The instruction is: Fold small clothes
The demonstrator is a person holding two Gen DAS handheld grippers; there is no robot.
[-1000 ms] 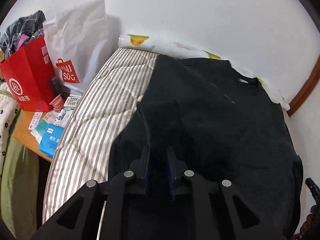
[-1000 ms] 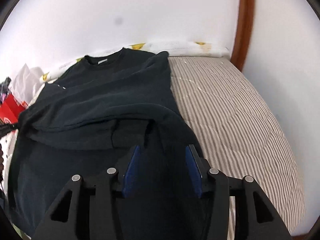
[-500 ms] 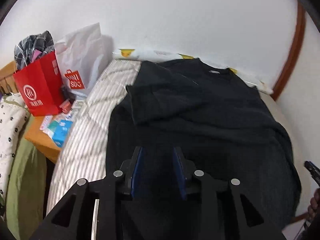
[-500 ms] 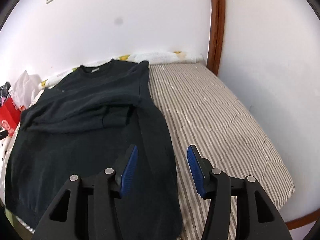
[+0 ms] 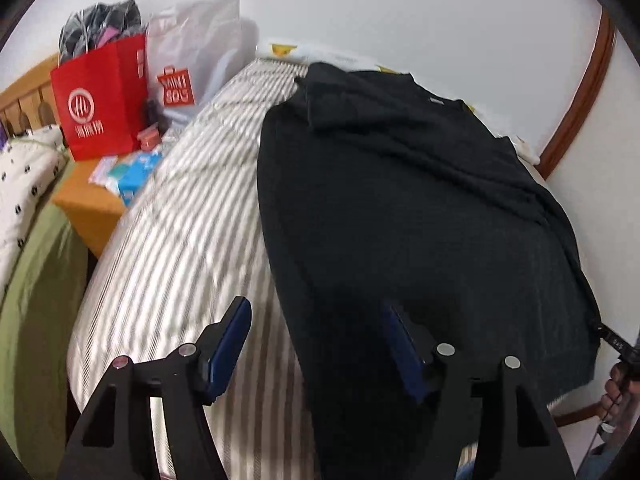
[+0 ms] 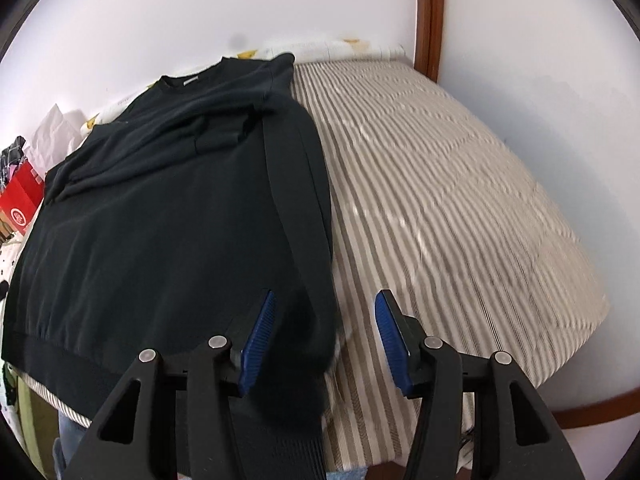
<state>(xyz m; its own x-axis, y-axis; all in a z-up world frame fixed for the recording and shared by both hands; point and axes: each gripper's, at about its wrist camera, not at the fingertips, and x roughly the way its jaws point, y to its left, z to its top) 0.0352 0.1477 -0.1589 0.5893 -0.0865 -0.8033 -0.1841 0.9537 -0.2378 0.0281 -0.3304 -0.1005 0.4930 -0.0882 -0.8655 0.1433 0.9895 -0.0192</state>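
Sleeves are already folded in on the black sweater (image 6: 160, 216); body fold left. Left tool (image 5: 316, 344) opening, right tool (image 6: 322, 332) spread, nothing pinched.

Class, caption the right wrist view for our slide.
Open right gripper above the black sweatshirt, sleeves folded in, on a striped mattress.

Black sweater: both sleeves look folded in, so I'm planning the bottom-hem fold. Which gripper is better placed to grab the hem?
Probably right: the right gripper hangs open over the black sweater hem corner; the left gripper, jaws opening, straddles its side edge.
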